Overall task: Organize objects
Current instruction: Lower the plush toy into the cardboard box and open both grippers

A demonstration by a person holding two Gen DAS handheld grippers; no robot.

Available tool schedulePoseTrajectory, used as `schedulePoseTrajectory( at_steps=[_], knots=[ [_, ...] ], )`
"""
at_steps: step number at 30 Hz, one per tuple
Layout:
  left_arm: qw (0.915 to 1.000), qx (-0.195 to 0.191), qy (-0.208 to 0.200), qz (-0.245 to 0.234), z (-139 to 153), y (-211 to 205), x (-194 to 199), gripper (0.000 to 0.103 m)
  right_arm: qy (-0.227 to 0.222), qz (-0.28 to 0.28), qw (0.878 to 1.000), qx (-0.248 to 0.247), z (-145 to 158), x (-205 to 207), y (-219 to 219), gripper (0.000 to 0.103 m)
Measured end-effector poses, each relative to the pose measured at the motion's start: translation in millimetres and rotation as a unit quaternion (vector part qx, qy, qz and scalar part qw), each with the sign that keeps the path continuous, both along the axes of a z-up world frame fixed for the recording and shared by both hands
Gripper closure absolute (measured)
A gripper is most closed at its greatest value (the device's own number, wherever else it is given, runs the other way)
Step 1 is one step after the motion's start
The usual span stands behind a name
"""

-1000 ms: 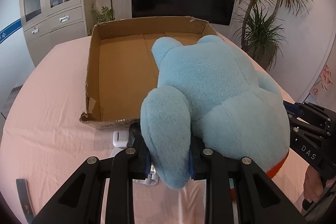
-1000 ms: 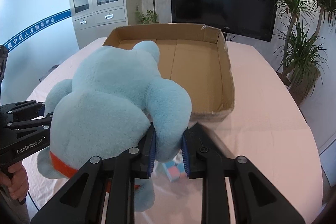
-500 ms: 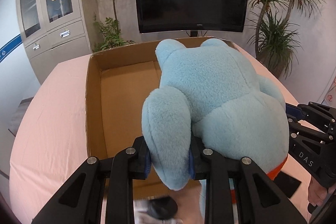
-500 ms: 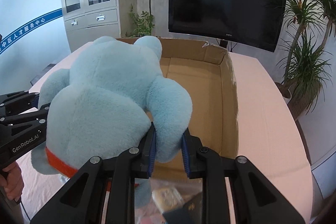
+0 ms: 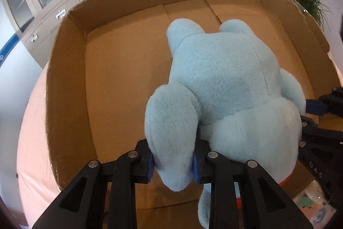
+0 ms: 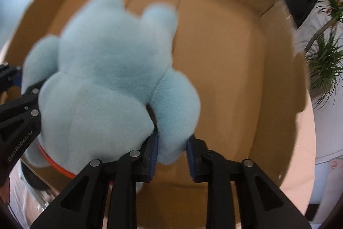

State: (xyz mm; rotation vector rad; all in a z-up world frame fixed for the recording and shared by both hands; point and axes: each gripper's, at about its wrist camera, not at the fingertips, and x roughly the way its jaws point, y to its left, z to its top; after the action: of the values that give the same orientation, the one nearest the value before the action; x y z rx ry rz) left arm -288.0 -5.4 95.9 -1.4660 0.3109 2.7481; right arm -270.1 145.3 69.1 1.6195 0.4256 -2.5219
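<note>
Plush toy, light blue with an orange band at its lower edge, is held between both grippers over the interior of an open cardboard box. Left gripper is clamped on one limb of the toy: the blue pads press into the fur on either side, and the limb's rounded end hangs below and toward the camera from the fingertips. The toy's body extends ahead of and to the right of this gripper, with its two ears pointing away toward the box's far wall. Right gripper is likewise closed on the opposite limb, pads sunk into the fur; from it the toy's body lies ahead and to the left. Each gripper shows at the edge of the other's view, flanking the toy. Box floor is visible ahead of both grippers and beneath the toy; whether the toy touches the floor cannot be determined. Pink table covering lies outside the box's left wall. Right wrist view is motion-blurred.
</note>
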Motion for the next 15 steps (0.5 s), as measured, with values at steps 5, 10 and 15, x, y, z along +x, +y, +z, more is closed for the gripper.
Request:
schedulePoseTrajectory(
  at_steps=[5,10,15],
  knots=[
    [0.9981,0.042,-0.036,0.027,12,-16,-9,0.069,-0.019,0.005,1.0,0.003,15,13,8,0.065],
    [0.9954,0.083,-0.019,0.043,29,-23,16,0.045,0.025,-0.002,0.999,-0.034,52,64,44,0.035],
    [0.9848,0.172,-0.023,0.011,37,-12,51,0.026,0.061,0.0,0.996,-0.059,80,117,79,0.025]
  ],
)
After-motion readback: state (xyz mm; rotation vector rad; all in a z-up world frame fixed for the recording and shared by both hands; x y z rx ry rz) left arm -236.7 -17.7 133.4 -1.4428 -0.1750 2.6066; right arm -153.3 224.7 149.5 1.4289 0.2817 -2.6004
